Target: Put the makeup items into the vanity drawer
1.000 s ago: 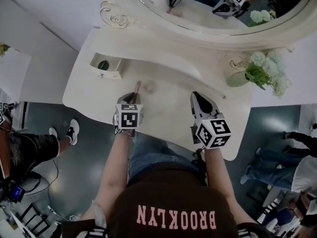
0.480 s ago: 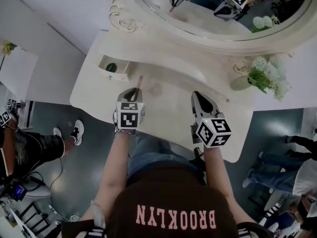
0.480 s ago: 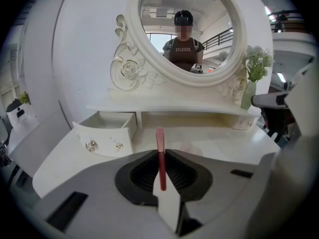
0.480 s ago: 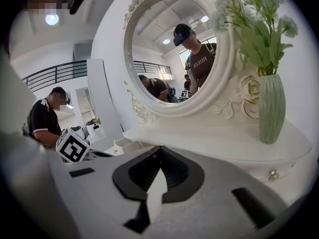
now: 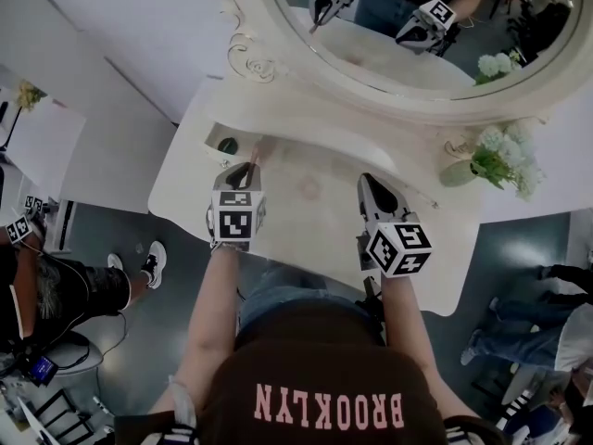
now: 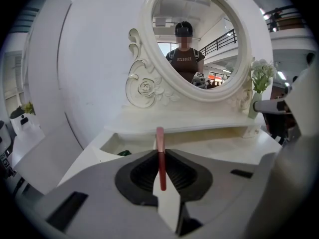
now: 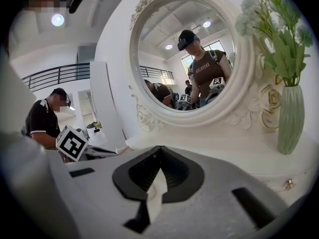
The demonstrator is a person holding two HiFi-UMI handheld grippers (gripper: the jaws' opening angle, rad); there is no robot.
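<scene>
The open vanity drawer (image 5: 214, 137) at the left end of the surface (image 5: 315, 225) holds a dark green item (image 5: 228, 145). Just beside it the left claw (image 5: 247, 169) hovers, clenched on a slim pink makeup stick (image 6: 160, 151) that points toward the mirror (image 5: 389, 49). A round pink item (image 5: 309, 188) lies on the surface between the claws. The right claw (image 5: 365, 180) is clenched with nothing in it

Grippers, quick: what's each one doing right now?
Left gripper: closed on a slim pink-and-red makeup stick.
Right gripper: closed, empty.
</scene>
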